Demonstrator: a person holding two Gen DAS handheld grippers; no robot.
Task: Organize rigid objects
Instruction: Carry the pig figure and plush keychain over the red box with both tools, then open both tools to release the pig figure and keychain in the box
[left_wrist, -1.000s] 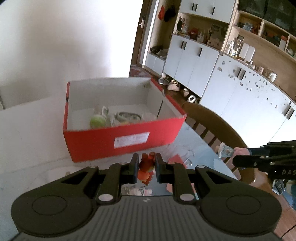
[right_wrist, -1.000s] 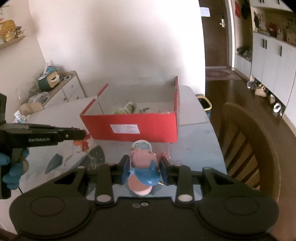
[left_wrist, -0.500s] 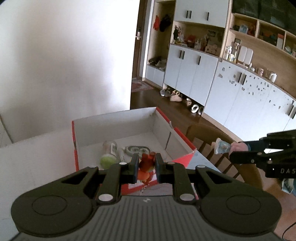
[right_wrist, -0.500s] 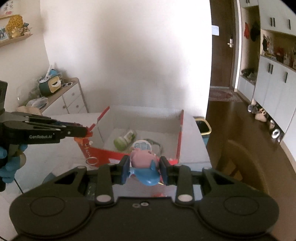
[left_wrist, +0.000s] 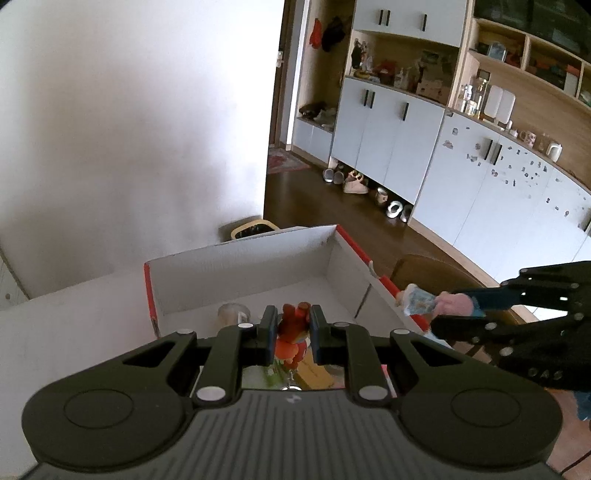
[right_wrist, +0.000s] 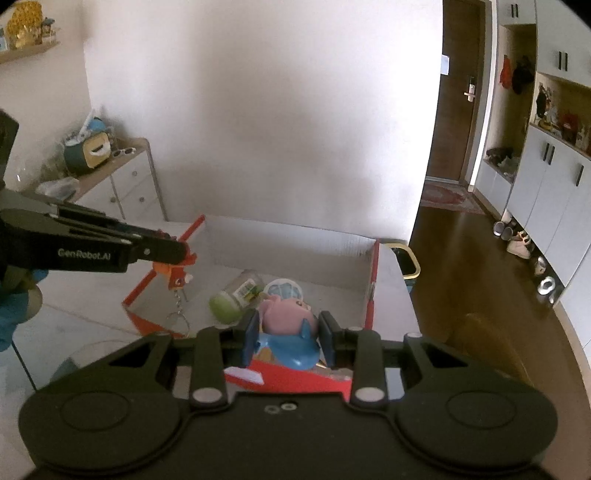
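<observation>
Left wrist view: the left gripper (left_wrist: 290, 328) pinches a red keychain (left_wrist: 291, 332) above the box (left_wrist: 240, 269).

Right wrist view: the right gripper (right_wrist: 288, 338) pinches a pig toy (right_wrist: 286, 314) above the box's near wall; a bottle (right_wrist: 236, 295) lies inside.

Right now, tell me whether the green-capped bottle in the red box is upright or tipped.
Tipped: the bottle lies on its side on the box floor.
</observation>
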